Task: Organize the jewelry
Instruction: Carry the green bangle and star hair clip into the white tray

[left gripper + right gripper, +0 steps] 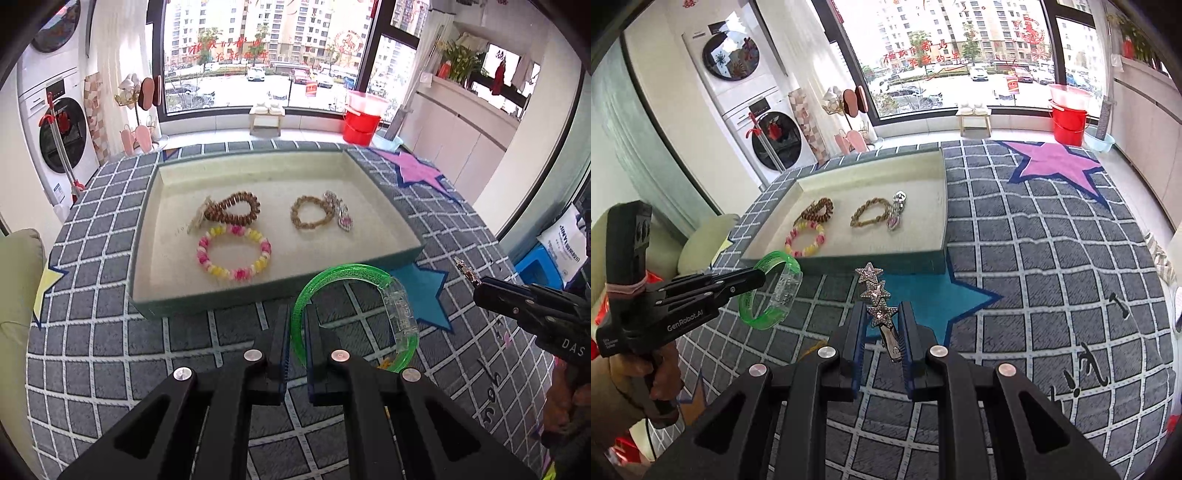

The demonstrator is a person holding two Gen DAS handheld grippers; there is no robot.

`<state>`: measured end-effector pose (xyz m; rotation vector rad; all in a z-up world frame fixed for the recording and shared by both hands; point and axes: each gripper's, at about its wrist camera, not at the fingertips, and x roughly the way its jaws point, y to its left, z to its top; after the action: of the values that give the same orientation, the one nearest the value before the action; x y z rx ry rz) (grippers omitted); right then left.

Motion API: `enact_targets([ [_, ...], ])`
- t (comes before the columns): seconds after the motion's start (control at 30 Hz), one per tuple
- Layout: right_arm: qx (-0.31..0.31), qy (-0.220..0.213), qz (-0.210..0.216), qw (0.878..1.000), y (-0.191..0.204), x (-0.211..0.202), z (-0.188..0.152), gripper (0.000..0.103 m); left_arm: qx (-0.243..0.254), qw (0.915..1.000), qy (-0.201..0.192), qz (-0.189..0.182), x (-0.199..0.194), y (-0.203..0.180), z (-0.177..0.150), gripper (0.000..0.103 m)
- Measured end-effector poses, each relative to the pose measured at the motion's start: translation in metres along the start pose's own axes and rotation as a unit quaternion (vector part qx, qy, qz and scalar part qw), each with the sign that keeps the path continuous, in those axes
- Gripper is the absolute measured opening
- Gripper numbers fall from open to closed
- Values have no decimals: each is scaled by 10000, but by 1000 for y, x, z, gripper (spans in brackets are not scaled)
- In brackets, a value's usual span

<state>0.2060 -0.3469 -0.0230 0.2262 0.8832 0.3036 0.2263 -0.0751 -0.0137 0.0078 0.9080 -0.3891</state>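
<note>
My left gripper [298,314] is shut on a clear green bangle [354,310], held just above the rug in front of the tray [147,236]. From the right wrist view the same left gripper [759,277] and green bangle [772,291] show at the left. My right gripper [882,314] is shut on a hair clip with three rhinestone stars [875,291]; in the left wrist view the right gripper [476,284] holds the clip [466,271] at the right edge. In the tray lie a pink-and-yellow bead bracelet [234,253], a brown coil bracelet [232,208], a gold rope bracelet [310,212] and a sparkly pink clip [341,216].
The grey checked rug [1052,266] carries a blue star [934,299] and a pink star [1056,162]. A red bucket [360,125] and a small stool [266,118] stand by the window. Stacked laundry machines [55,122] stand at the left, a pale cushion [18,288] near the rug's left edge.
</note>
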Motion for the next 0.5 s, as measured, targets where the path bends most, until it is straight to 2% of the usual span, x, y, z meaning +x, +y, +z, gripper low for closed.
enact_targets([
  [0.2, 193, -38, -5, 9998, 3, 2, 22, 19, -17, 9998, -177, -61, -5, 15, 14, 21],
  [0.5, 432, 46, -61, 9990, 7, 29, 65, 19, -142, 9993, -357, -8, 2, 47, 43, 21],
])
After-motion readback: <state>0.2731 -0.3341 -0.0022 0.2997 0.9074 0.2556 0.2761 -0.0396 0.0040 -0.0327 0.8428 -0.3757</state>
